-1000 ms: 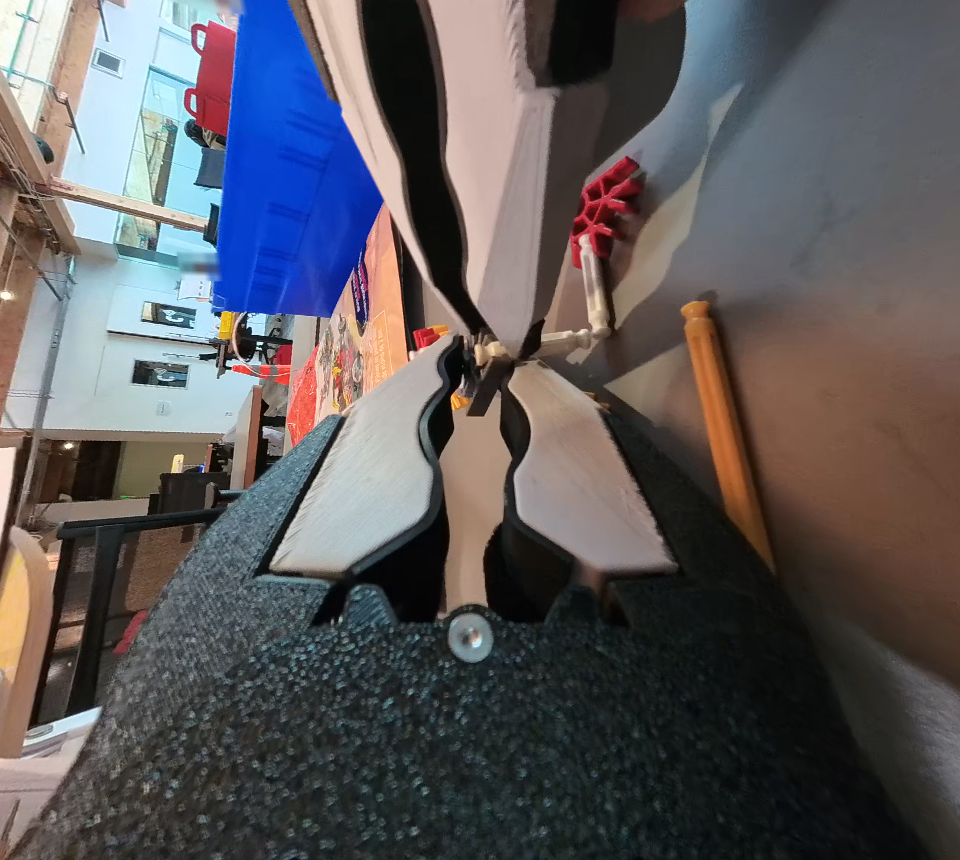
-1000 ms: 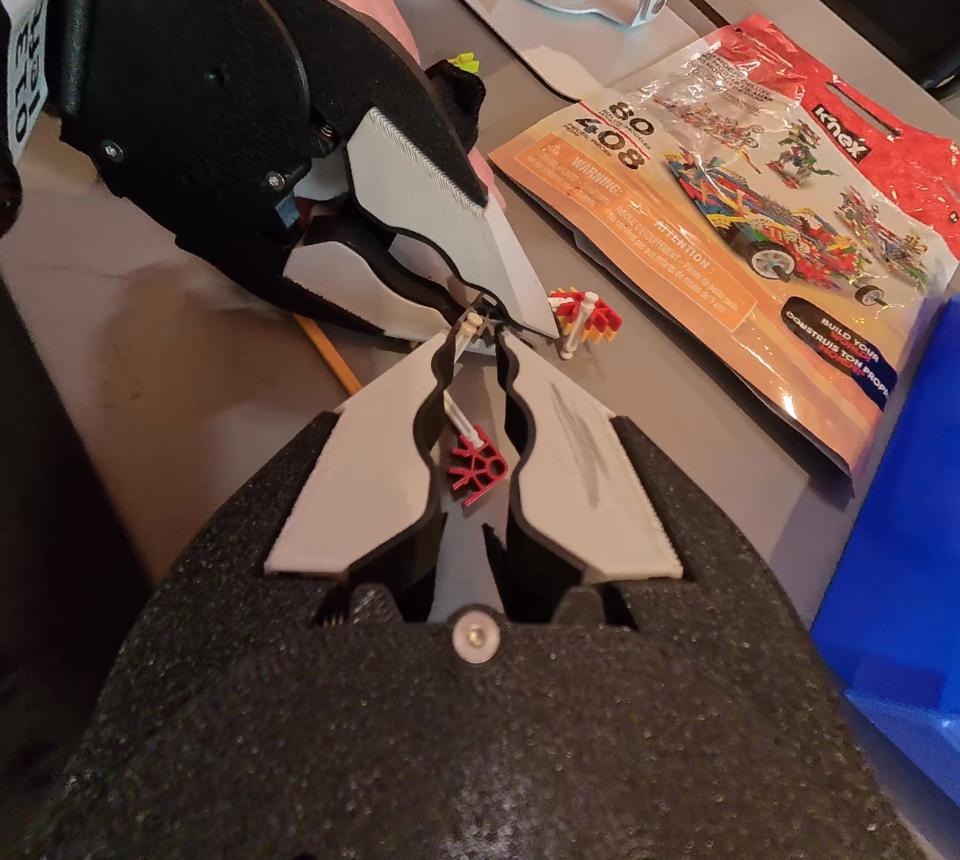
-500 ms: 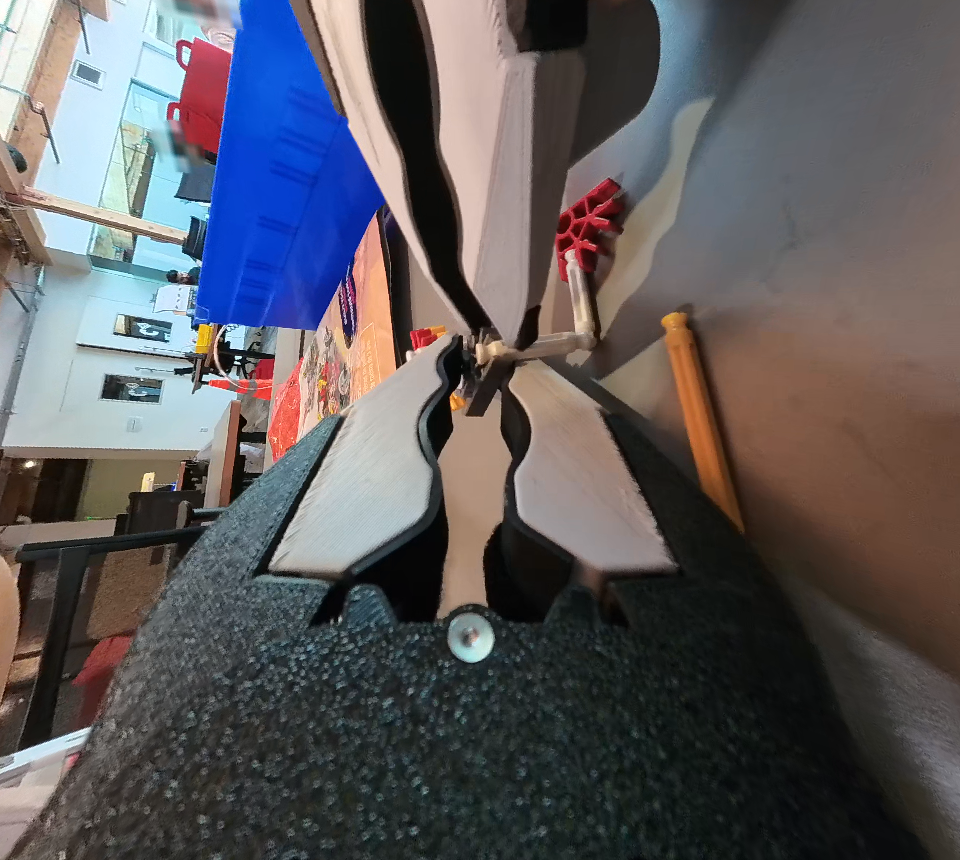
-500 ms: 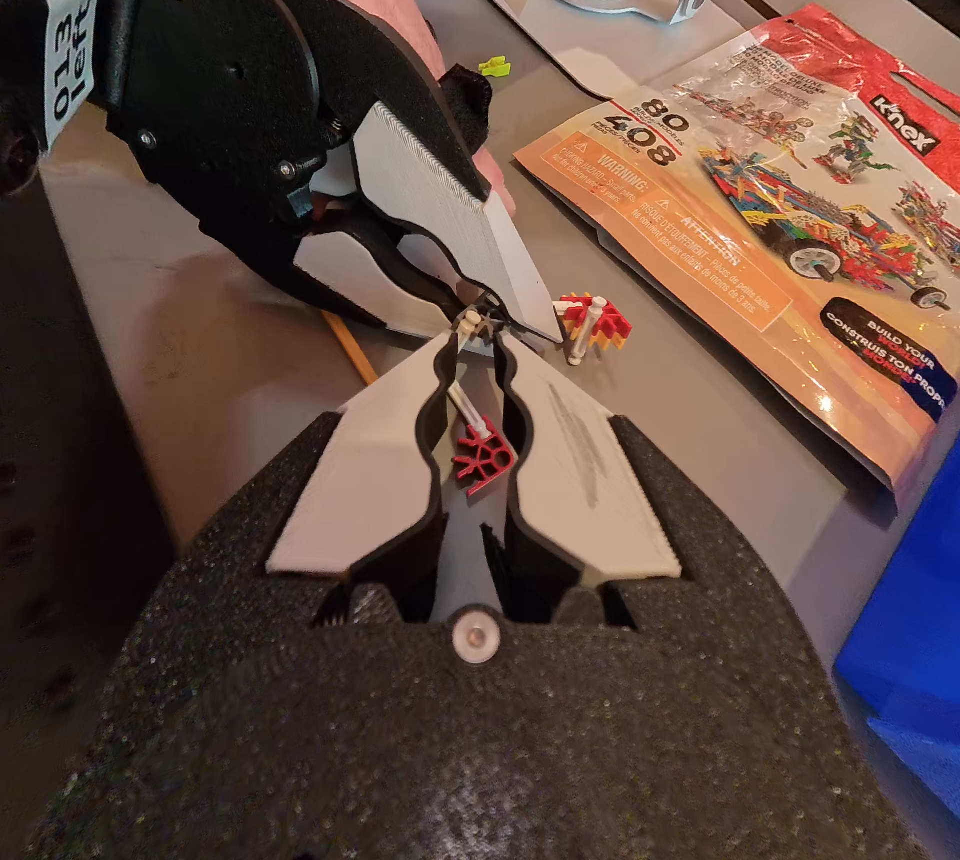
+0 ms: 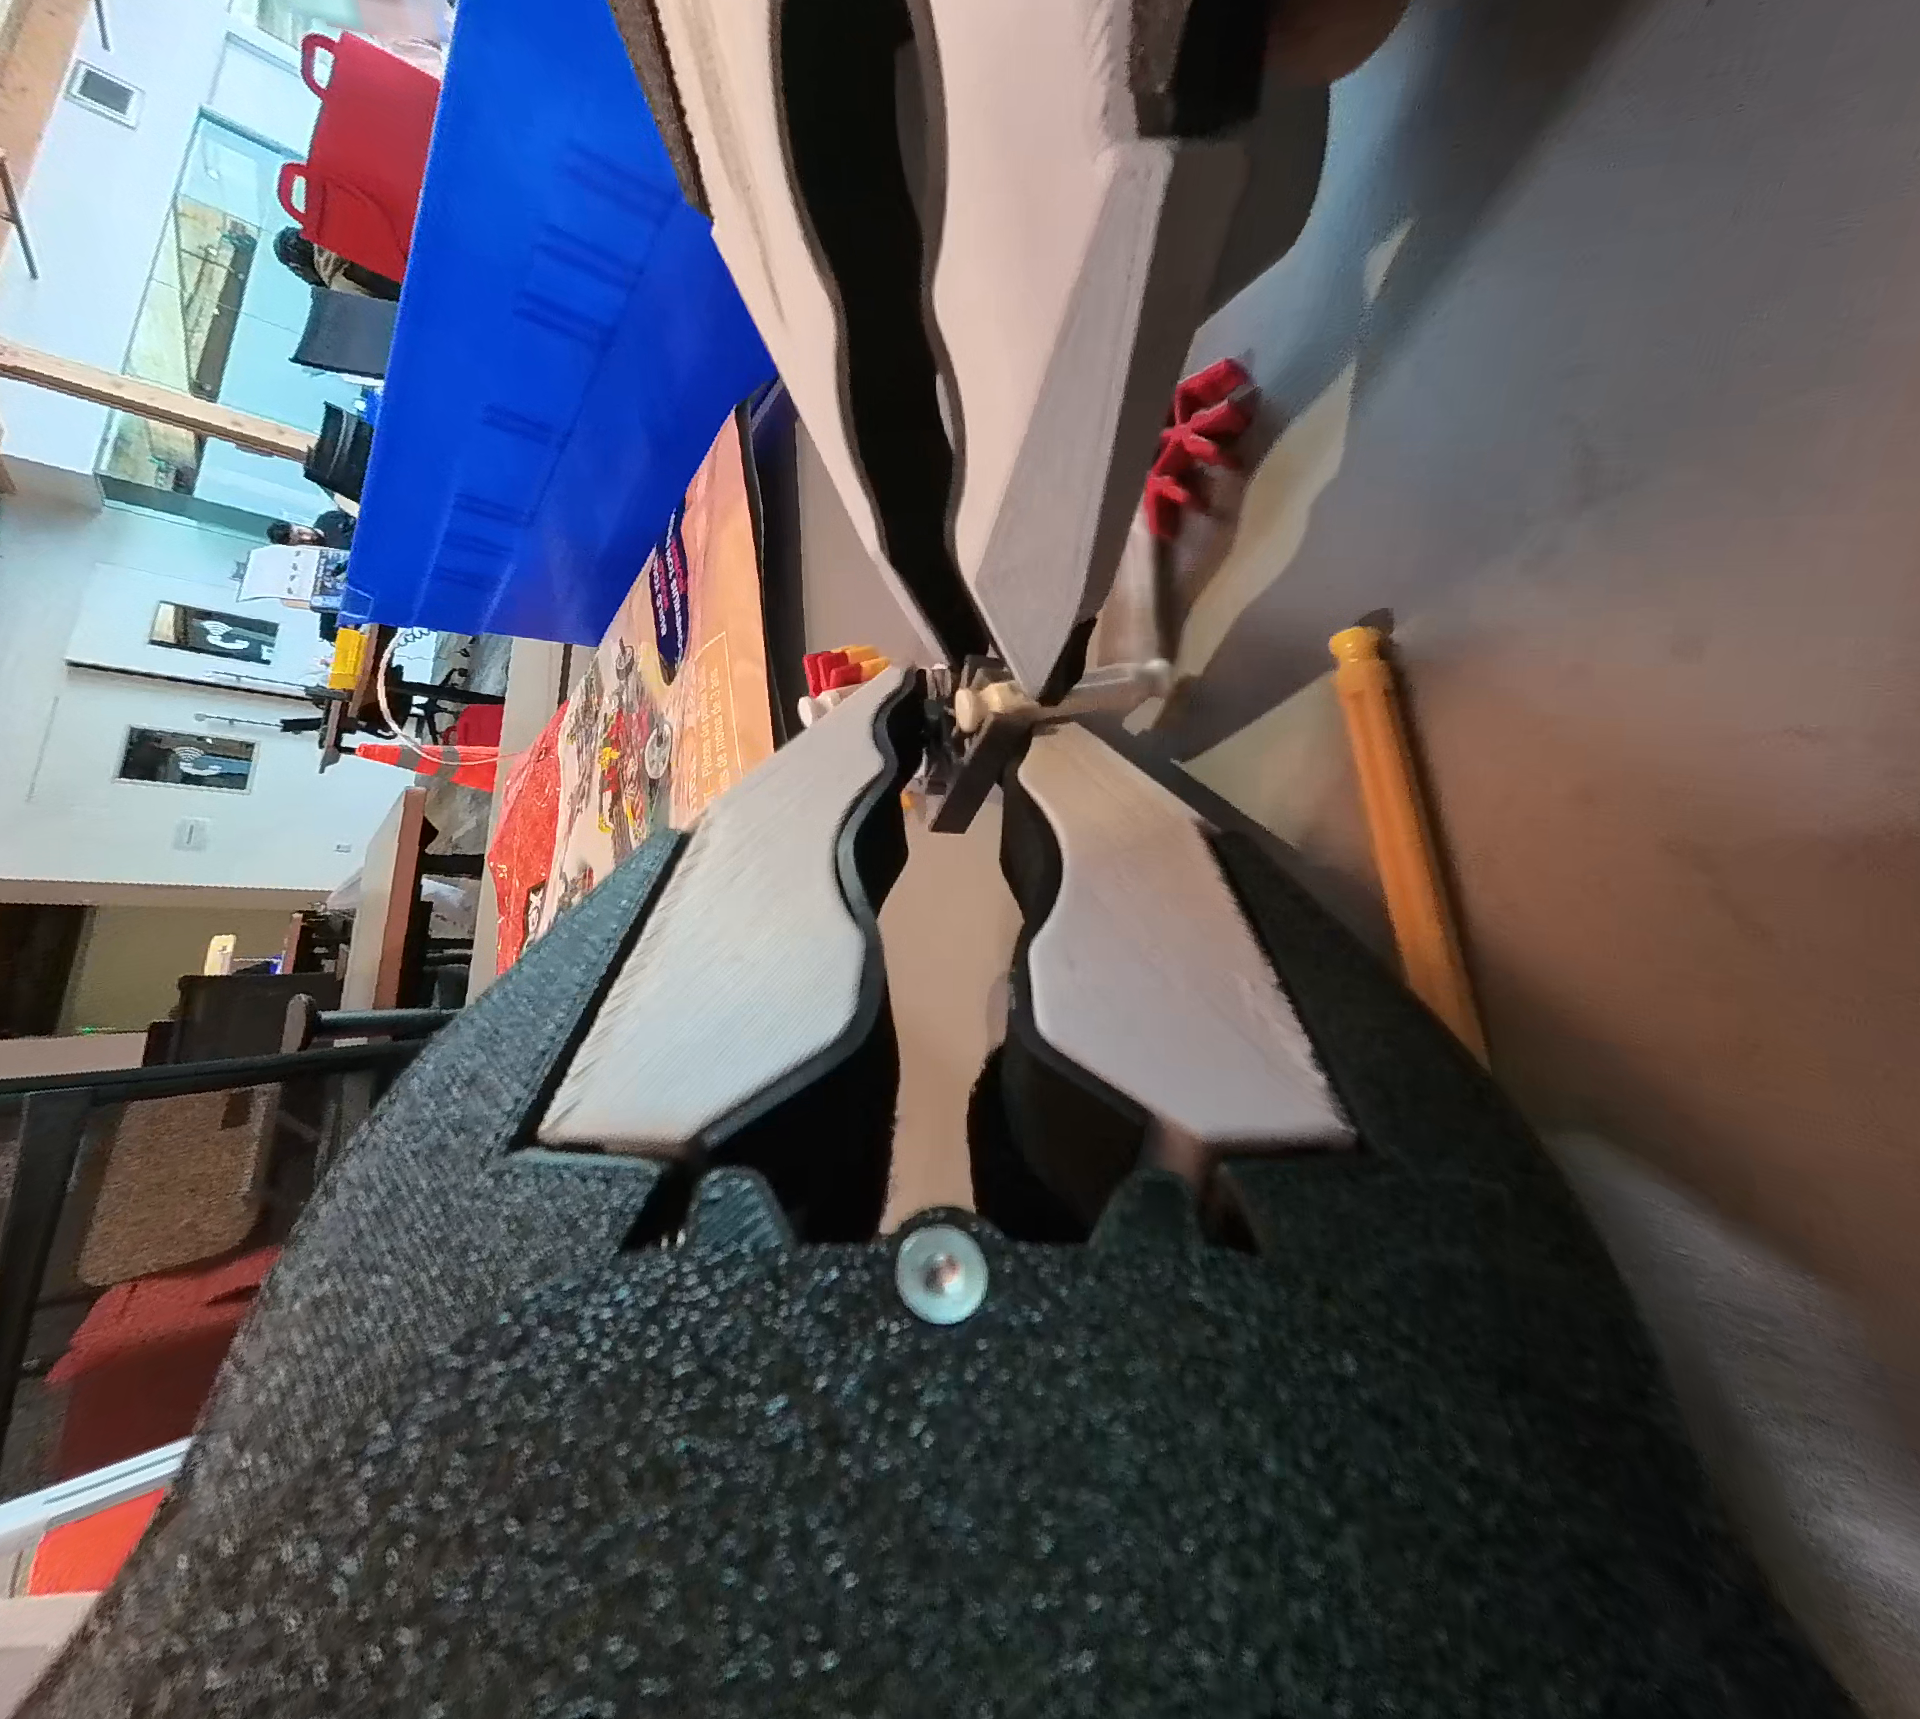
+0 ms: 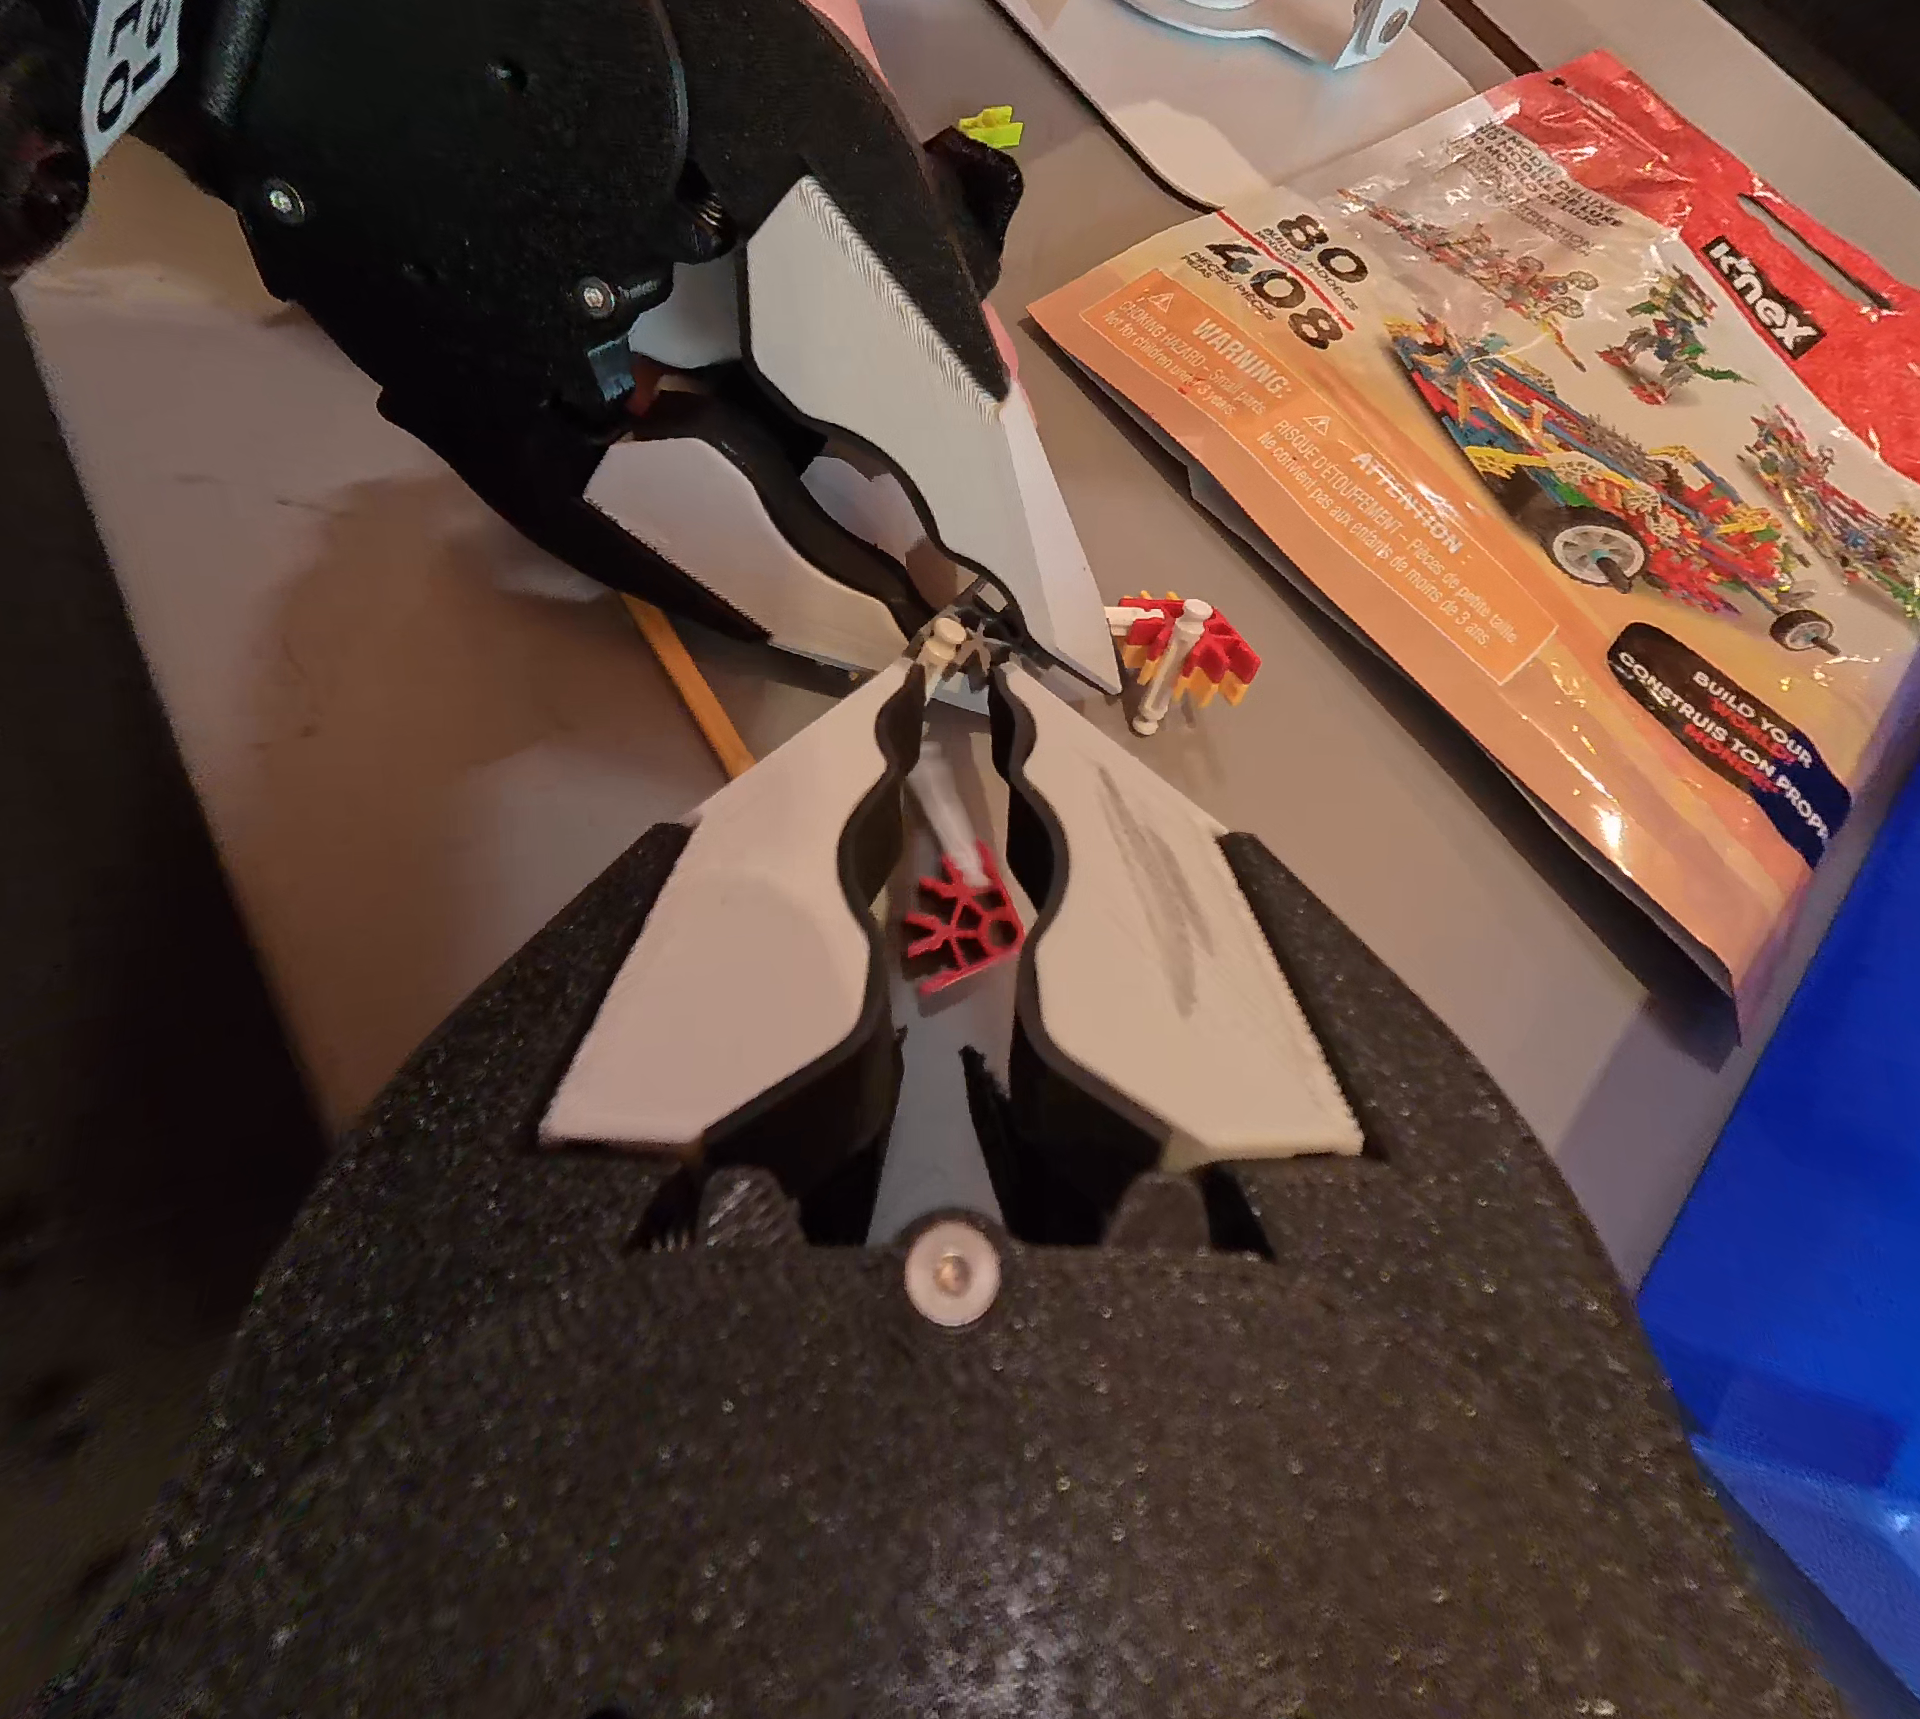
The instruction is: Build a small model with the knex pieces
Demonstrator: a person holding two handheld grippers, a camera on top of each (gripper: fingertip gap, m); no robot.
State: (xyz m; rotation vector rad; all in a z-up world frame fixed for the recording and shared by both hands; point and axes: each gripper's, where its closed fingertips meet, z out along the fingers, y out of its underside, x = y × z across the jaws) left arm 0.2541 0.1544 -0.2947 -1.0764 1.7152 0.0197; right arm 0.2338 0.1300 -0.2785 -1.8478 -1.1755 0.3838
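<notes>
At 12 o'clock from my right gripper [image 6: 951, 682], the fingertips meet those of my left gripper [image 6: 987, 620] just above the grey table [image 6: 343, 630]. Between them sits a small black connector [image 6: 977, 630] with a white rod [image 6: 943, 639] stuck through it. My left gripper's [image 5: 961, 713] jaws are clamped on that black connector [image 5: 961, 781]; in the left wrist view the white rod [image 5: 1049, 698] runs off toward 3 o'clock. My right jaws are nearly together and close on the same small assembly, though I cannot tell which part they pinch. Farther back between my right fingers, a second white rod [image 6: 951, 822] ends in a red connector [image 6: 961, 926].

Just beside the tips at 2 o'clock, a red and yellow connector cluster [image 6: 1190, 656] lies on the table. At 9 o'clock a yellow rod [image 6: 686, 682] lies partly under the left gripper. A printed toy bag [image 6: 1507, 443] lies flat at 2 o'clock, and a blue bin [image 6: 1808, 1202] stands at 4 o'clock.
</notes>
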